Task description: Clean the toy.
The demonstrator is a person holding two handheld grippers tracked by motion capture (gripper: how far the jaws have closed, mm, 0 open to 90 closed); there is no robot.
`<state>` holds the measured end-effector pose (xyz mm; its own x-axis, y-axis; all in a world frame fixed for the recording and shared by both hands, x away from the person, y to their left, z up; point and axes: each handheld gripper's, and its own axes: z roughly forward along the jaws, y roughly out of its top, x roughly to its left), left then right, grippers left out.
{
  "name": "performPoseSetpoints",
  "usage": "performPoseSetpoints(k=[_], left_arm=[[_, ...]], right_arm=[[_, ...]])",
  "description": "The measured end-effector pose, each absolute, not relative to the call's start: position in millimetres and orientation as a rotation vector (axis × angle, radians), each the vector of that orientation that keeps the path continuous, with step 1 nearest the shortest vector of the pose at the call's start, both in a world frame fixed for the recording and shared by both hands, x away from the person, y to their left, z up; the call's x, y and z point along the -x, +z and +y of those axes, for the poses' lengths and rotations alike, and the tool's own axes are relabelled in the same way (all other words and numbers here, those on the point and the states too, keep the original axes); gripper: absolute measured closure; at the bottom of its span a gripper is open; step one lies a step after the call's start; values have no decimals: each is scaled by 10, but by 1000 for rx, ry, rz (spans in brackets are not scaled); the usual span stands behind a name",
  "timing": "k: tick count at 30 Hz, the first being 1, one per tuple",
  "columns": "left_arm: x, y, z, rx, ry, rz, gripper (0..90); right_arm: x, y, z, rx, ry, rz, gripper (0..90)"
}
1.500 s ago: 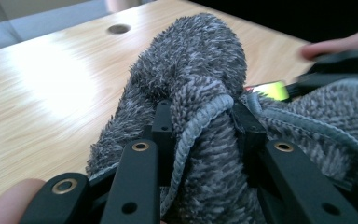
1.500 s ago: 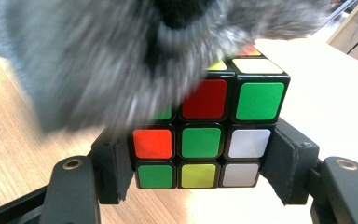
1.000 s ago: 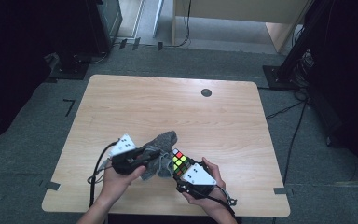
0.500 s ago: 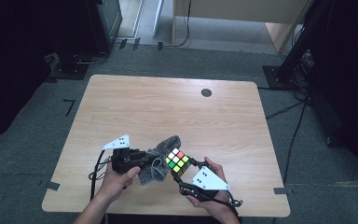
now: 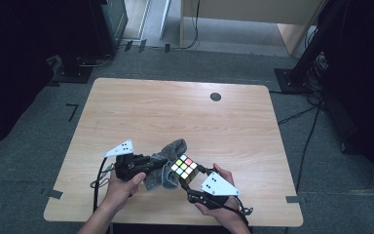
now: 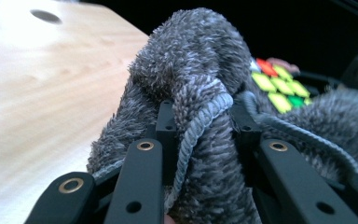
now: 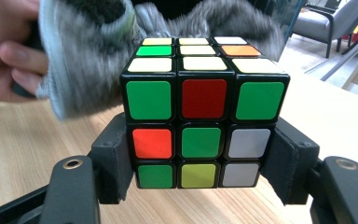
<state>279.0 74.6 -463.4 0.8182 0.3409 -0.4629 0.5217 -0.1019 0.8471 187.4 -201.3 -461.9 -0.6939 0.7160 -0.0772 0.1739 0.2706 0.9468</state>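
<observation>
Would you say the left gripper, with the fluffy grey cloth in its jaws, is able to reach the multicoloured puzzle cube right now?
Probably yes: the left gripper holds the fluffy grey cloth right beside the multicoloured puzzle cube, clamped in the right gripper, with nothing between.

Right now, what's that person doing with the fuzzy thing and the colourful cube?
A person sits at a wooden table with a gripper tool in each hand. The right gripper clamps a puzzle cube between its two jaws and holds it up near the table's front edge. The left gripper is pinched shut on a fluffy grey cloth and presses it against the side of the cube. It looks like the cube is being wiped clean.
</observation>
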Motion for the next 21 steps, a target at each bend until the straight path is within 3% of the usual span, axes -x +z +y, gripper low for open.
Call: performPoseSetpoints(k=[3,6,12,21], left_arm=[[-2778,-4699,663,-1760,-207,655,716],[-2776,-4689,654,-1813,-144,664,714],[-2804,-4594,791,-1637,-217,670,713],[-2769,-4703,658,-1829,-108,660,717]], right_arm=[[-1862,-4597,-2011,-791,1429,2046,346],[-1861,-4590,-2039,-799,1429,2039,346],[-1887,-4623,-2042,-813,1411,2054,346],[-1875,-4591,-2012,-803,1433,2044,346]])
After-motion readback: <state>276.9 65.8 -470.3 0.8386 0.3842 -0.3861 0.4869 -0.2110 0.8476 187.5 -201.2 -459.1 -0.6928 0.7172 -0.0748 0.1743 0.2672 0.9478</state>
